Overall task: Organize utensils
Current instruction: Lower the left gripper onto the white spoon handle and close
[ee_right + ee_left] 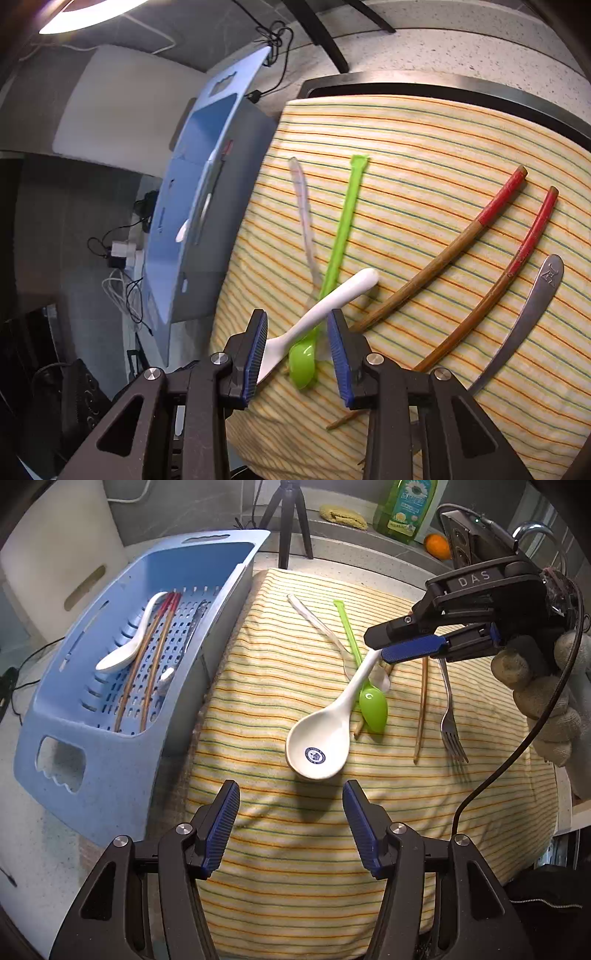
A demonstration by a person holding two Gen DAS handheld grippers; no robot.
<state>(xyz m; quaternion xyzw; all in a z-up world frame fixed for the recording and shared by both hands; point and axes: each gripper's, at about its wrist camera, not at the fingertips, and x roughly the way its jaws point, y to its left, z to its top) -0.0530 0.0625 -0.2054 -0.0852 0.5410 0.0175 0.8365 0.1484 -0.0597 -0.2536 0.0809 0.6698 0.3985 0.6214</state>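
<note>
A white ceramic spoon point(321, 738) point(332, 299) is over the striped towel point(295, 886). My right gripper point(376, 646) point(297, 321) is shut on its handle, which crosses the jaws slantwise. Whether the bowl touches the towel I cannot tell. Under it lie a green plastic spoon point(373, 705) point(334, 251) and a clear plastic spoon point(317, 624) point(304, 214). Two red-tipped chopsticks point(443, 258) and a metal fork point(448, 709) point(528, 314) lie to the right. My left gripper point(291, 827) hovers open and empty just in front of the spoon's bowl.
A blue perforated basket point(122, 775) point(195, 166) left of the towel holds a white spoon point(125, 646), red-tipped chopsticks point(147, 664) and a metal utensil. Behind the towel stand a tripod point(291, 517), a green soap bottle point(406, 506) and an orange point(437, 545). Cables point(122, 288) lie past the counter's left edge.
</note>
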